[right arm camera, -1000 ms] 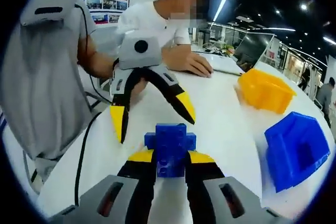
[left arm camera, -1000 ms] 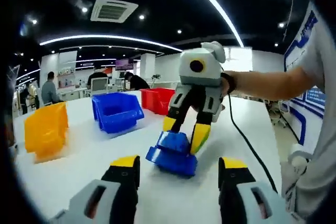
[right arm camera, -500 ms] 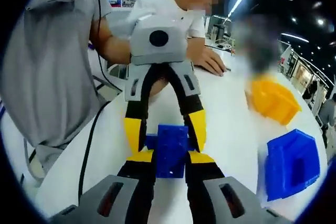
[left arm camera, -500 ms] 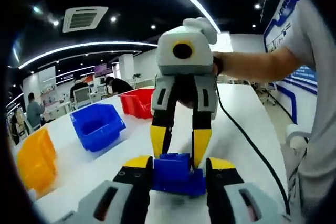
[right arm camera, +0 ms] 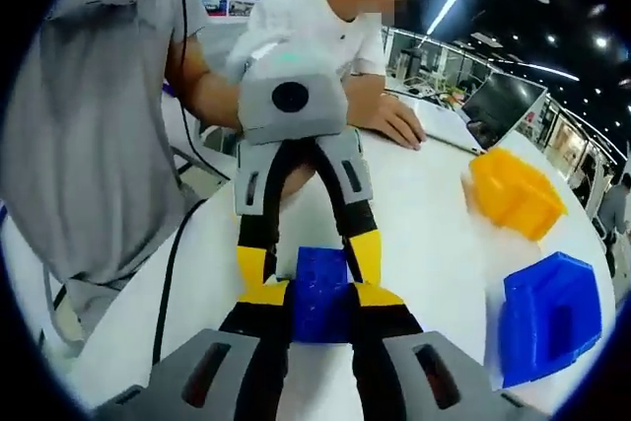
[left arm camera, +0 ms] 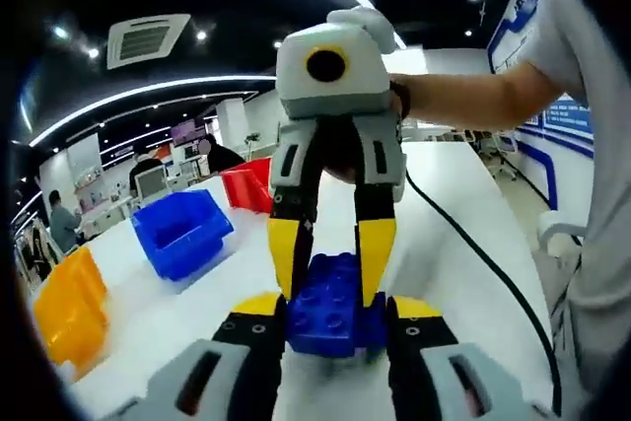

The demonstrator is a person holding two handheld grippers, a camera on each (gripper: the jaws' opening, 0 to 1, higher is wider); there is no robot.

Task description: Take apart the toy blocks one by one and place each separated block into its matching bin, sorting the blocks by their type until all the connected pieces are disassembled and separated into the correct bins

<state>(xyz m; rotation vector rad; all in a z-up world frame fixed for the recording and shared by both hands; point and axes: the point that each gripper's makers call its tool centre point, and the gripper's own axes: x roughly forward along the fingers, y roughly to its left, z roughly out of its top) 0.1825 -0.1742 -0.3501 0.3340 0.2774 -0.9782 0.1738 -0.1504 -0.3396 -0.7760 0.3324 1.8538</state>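
Blocks (left arm camera: 330,305) blue, joined, just above white table (left arm camera: 168,317), studs tilted up, long axis unclear. Left gripper (left arm camera: 325,317) and right gripper (right arm camera: 317,303) both clamp them from opposite ends. Yellow bin (left arm camera: 67,313), blue bin (left arm camera: 182,232), red bin (left arm camera: 249,186) behind; office.

Both views face each other, close over shared blue blocks (left arm camera: 332,305).
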